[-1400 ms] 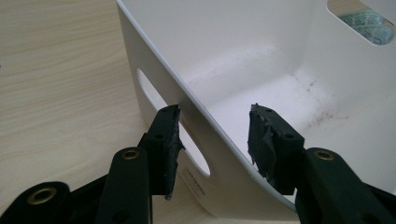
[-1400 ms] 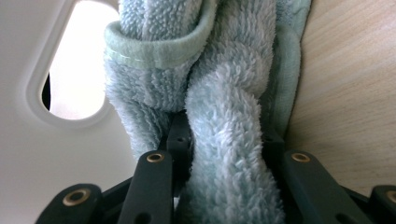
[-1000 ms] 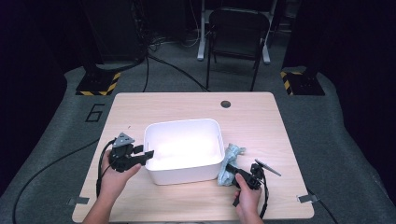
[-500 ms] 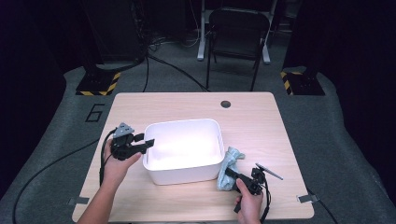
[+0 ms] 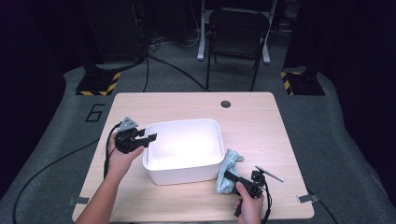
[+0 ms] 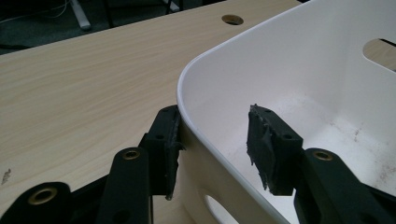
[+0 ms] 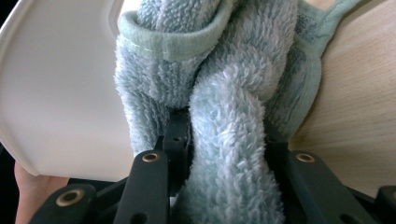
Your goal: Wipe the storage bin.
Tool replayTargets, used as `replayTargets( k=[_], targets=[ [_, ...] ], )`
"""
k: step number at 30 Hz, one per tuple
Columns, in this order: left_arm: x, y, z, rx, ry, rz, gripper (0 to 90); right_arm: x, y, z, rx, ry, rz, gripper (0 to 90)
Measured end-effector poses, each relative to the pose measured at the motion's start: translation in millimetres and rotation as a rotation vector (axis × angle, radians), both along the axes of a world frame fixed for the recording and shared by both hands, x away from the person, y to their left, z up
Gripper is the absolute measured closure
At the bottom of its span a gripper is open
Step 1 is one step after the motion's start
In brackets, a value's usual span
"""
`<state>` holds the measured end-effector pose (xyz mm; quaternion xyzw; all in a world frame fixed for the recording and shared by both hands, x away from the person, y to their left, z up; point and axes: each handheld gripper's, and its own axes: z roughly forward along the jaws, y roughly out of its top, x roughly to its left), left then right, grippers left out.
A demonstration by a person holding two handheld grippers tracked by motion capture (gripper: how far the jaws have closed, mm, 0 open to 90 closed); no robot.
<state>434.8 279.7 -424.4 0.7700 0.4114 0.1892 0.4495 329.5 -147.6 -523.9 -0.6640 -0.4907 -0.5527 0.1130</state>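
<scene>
Left gripper (image 5: 150, 137), at the left of the high view, straddles the near-left corner of the white tub (image 5: 183, 148): one jaw stands outside the wall and one inside, and the jaws have just been closing, the outer pad against the wall while the inner pad does not yet press. Right gripper (image 5: 229, 176), at the lower right, is clamped on a light blue towel (image 5: 228, 170), a thick roll of pile bulging between its jaws in the right gripper view.

Tub: sits at the centre of the table, empty, its floor faintly scuffed. It looks like thin moulded plastic, light and stiff but smooth, so a grip may slip. The rolled rim (image 6: 196, 70) at the corner, or the handle cut-out (image 6: 379, 48) in the far wall, appears the soundest hold.

Towel: lies bunched against the tub's right wall, at the lower right of the high view. It is soft, limp and light; it should compress and drape, so a deep bite on a gathered fold suits it best.

Pen (image 5: 269, 173): a thin dark stick on the bare wood just right of the right gripper.

Table (image 5: 187, 105): pale wood grain with a round cable hole (image 5: 226, 103) near its far edge. Grey carpet surrounds it, with a chair (image 5: 238, 35) and striped floor blocks (image 5: 98, 86) in the dark beyond.
</scene>
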Motion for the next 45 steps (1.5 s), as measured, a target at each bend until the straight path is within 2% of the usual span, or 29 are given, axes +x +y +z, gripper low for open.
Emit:
replayTargets(
  k=[5, 7, 8, 10, 13, 15, 16, 17, 18, 19, 21, 22, 24, 25, 27, 28, 32, 34, 36, 37, 41, 44, 45],
  targets=[
    [-4.5, -0.3, 0.2, -0.001, -0.007, 0.0, 55.5, -0.5, 1.6, 1.5, 0.04, 0.022, -0.001, 64.0],
    [-7.1, -0.4, 0.5, 0.007, -0.012, 0.001, 55.4, -0.2, 1.7, 1.6, 0.038, 0.023, 0.0, 63.9],
    [-8.7, -0.3, 1.0, 0.013, -0.01, -0.001, 55.3, 1.2, 0.5, -1.0, 0.011, -0.013, 0.005, 63.9],
    [-12.2, -0.6, 1.7, 0.02, -0.008, 0.002, 55.0, 1.5, 0.5, 0.2, 0.01, 0.001, 0.002, 63.9],
    [-19.2, 0.4, 2.9, 0.0, 0.011, 0.018, 54.6, 3.0, -0.9, -0.3, -0.001, -0.009, -0.001, 63.9],
    [-23.3, 2.6, 4.0, -0.024, 0.041, 0.019, 54.8, 4.1, -2.3, 0.9, 0.007, 0.005, -0.009, 63.9],
    [-25.3, 3.2, 4.8, -0.026, 0.048, 0.012, 54.8, 4.6, -2.5, 1.9, 0.028, 0.02, -0.014, 63.9],
    [-27.6, 3.1, 5.0, -0.03, 0.044, 0.012, 54.8, 6.0, -4.8, 0.7, 0.001, 0.004, -0.015, 63.9],
    [-29.3, 4.0, 5.7, -0.028, 0.046, 0.005, 54.8, 7.4, -5.4, -0.2, 0.008, -0.008, -0.02, 63.9],
    [-30.9, 4.6, 5.9, -0.033, 0.052, 0.002, 55.0, 8.2, -6.2, 0.5, 0.01, 0.001, -0.02, 64.0],
    [-32.7, 5.4, 6.1, -0.02, 0.053, 0.001, 54.5, 9.0, -7.5, 1.2, 0.011, 0.007, -0.019, 63.9],
    [-33.0, 5.8, 6.3, -0.016, 0.054, 0.0, 54.3, 10.7, -7.1, -0.5, 0.013, -0.014, -0.015, 63.9],
    [-34.1, 6.7, 7.2, -0.003, 0.057, -0.006, 54.1, 12.1, -6.5, -0.3, 0.005, -0.013, -0.013, 63.9],
    [-35.1, 6.9, 7.6, 0.0, 0.061, -0.004, 54.1, 12.4, -6.0, 0.6, 0.011, 0.0, -0.016, 63.9],
    [-36.7, 7.1, 8.8, 0.014, 0.072, -0.004, 54.0, 13.5, -6.3, -0.3, 0.018, -0.003, -0.01, 63.8],
    [-37.5, 7.6, 10.4, 0.022, 0.091, -0.015, 54.0, 14.6, -6.5, -1.4, 0.007, -0.013, -0.009, 63.8],
    [-39.5, 8.9, 12.0, 0.033, 0.097, -0.039, 56.0, 16.3, -6.3, -1.0, 0.023, -0.003, -0.019, 63.7],
    [-39.9, 9.7, 11.5, 0.032, 0.088, -0.043, 56.2, 17.2, -7.0, -1.2, 0.01, -0.005, -0.01, 63.7],
    [-40.2, 10.7, 11.7, 0.032, 0.087, -0.05, 56.6, 16.6, -5.1, 1.7, 0.046, 0.031, -0.021, 63.7],
    [-40.4, 10.2, 10.6, 0.025, 0.074, -0.042, 57.1, 17.6, -6.5, -0.3, 0.007, 0.006, -0.016, 63.7],
    [-41.9, 10.7, 11.1, 0.039, 0.057, -0.054, 58.8, 18.9, -6.6, -0.8, 0.02, 0.003, -0.013, 63.8],
    [-43.5, 11.5, 10.5, 0.032, 0.042, -0.038, 61.2, 21.6, -5.6, -1.8, 0.02, -0.012, -0.015, 63.8],
    [-44.4, 10.7, 10.1, 0.025, 0.039, -0.019, 62.3, 22.6, -4.8, -2.1, 0.008, -0.013, -0.018, 63.9]
  ],
)
